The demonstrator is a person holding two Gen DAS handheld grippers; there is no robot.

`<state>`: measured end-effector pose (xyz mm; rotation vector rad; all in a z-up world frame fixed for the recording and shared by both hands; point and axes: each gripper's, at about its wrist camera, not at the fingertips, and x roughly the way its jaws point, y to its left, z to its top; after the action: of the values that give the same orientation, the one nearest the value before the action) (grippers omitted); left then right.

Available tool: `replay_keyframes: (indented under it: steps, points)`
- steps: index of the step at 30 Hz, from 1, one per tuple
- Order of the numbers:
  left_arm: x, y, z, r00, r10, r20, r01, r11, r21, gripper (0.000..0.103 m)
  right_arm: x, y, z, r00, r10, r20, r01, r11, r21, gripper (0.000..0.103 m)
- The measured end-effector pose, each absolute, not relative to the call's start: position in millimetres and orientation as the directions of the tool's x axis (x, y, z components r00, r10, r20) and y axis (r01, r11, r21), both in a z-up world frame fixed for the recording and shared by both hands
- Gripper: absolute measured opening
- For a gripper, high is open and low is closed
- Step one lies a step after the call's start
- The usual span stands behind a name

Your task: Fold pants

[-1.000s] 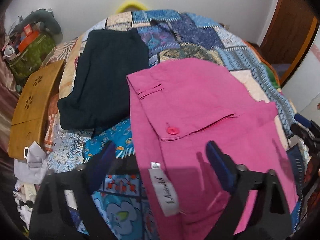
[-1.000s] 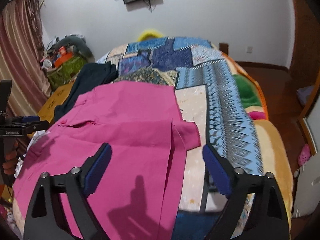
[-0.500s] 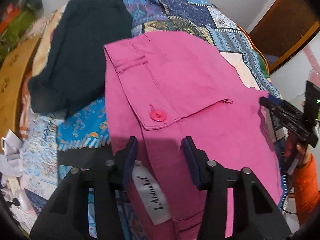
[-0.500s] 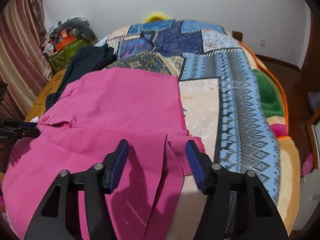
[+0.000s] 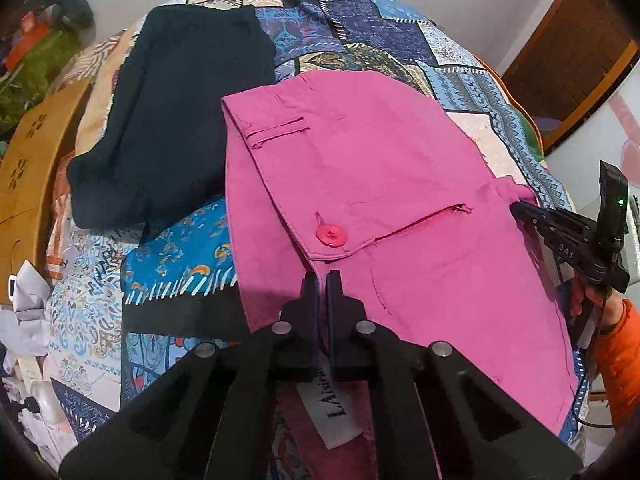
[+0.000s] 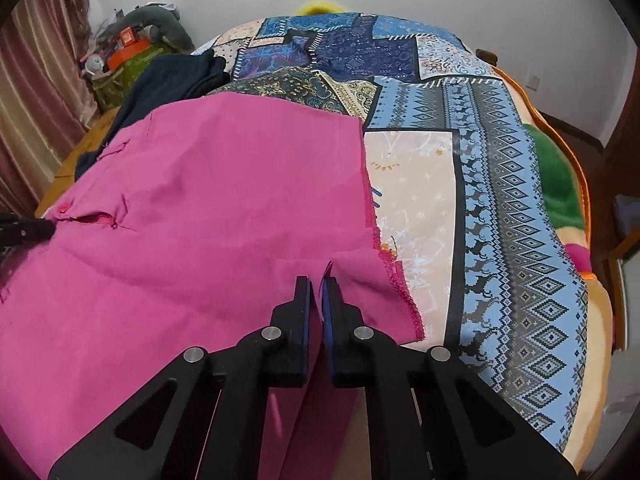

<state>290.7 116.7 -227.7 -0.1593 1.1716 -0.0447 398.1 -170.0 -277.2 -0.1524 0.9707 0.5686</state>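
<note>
- Left wrist view: we see the pink pants (image 5: 384, 184) spread flat on the patchwork bedspread (image 5: 360, 36), waistband end toward us; pink button (image 5: 331, 236) on the flap, zip opening just right of it; white brand label (image 5: 338, 412) hanging under the near edge
- Left gripper (image 5: 322, 280) clenched on the pants' near waistband edge just below the button; the two jaws stand almost together with pink cloth between them
- Dark navy garment (image 5: 176, 116) lies left of the pants, its edge touching or just under the pink cloth, we cannot tell which; wooden board (image 5: 28, 176) at far left off the bed edge
- Right gripper (image 5: 560, 236) shows at the right edge on the far end of the pants; its jaw state is hard to read from here; orange sleeve (image 5: 618, 352) below it
- Right wrist view: pants (image 6: 208, 216) cover the left half of the bed, frayed hem edge running down beside the cream patch of the bedspread (image 6: 520, 208)
- Right gripper (image 6: 316, 284) pinched shut on a raised fold of pink cloth at the hem end; blue pads (image 6: 326, 320) pressed on the fabric
- Left gripper tip (image 6: 28, 230) shows at far left by the button (image 6: 64, 208); navy garment (image 6: 168, 80) behind the pants; green bag with clutter (image 6: 128, 68) by the curtain
</note>
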Motion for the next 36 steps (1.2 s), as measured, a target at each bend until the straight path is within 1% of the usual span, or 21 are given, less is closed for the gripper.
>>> replay_keyframes:
  steps: [4,9,12,14,15,19,20,24,27,32,36]
  points:
    - [291,116,-231,0.391,-0.109,-0.914,-0.049,0.989,-0.139,0.006,404,-172,-288,0.413,0.364,-0.835,-0.49,0.861,0.133,0.003]
    - [292,111,-226,0.383,-0.064,-0.922,-0.022,0.997,-0.078,0.016,405,-174,-283,0.393,0.37,-0.842,-0.485,0.861,0.152,0.005]
    - [291,111,-218,0.389,-0.062,-0.919,-0.013,0.997,-0.073,0.025,399,-178,-272,0.409,0.369,-0.835,-0.481,0.864,0.147,0.006]
    - [292,116,-210,0.411,-0.07,-0.909,-0.023,0.996,-0.087,0.034,394,-180,-265,0.419,0.378,-0.826,-0.482,0.863,0.151,0.009]
    - [293,118,-207,0.421,-0.073,-0.904,-0.029,0.995,-0.093,0.035,393,-183,-259,0.424,0.389,-0.818,-0.483,0.861,0.159,0.013]
    - [306,127,-195,0.455,-0.065,-0.888,-0.046,0.994,-0.096,0.046,390,-189,-241,0.47,0.407,-0.783,-0.478,0.863,0.162,0.029]
    - [310,129,-194,0.458,-0.064,-0.887,-0.049,0.994,-0.096,0.048,392,-190,-237,0.485,0.406,-0.774,-0.472,0.867,0.159,0.031]
    - [328,134,-204,0.433,-0.065,-0.899,-0.064,0.993,-0.102,0.05,402,-194,-232,0.524,0.389,-0.758,-0.437,0.886,0.153,0.036]
    - [340,137,-220,0.385,-0.101,-0.917,-0.08,0.987,-0.143,0.05,414,-198,-239,0.53,0.366,-0.765,-0.401,0.903,0.154,0.04]
    - [350,138,-242,0.338,-0.144,-0.93,-0.118,0.974,-0.193,0.051,429,-196,-268,0.461,0.341,-0.819,-0.384,0.909,0.162,0.04]
    - [352,132,-242,0.354,-0.137,-0.925,-0.101,0.978,-0.183,0.052,429,-191,-276,0.462,0.343,-0.818,-0.399,0.904,0.154,0.04]
